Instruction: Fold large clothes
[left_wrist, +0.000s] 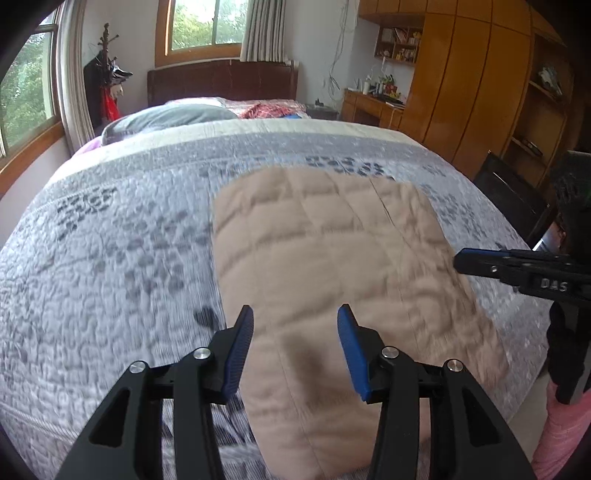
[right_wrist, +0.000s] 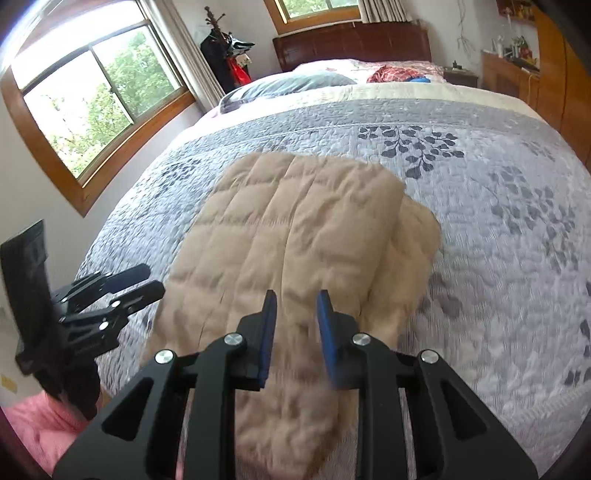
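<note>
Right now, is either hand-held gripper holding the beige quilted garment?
No, the left hand-held gripper and right hand-held gripper both stand open above the beige quilted garment, pinching nothing.

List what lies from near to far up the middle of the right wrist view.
Right gripper → beige quilted garment → grey leaf-print bedspread → cream band of the cover → red cloth → dark headboard → window.

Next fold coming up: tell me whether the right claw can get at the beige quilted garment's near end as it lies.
Probably yes: the right claw hangs open right above the beige quilted garment, nothing between them.
</note>
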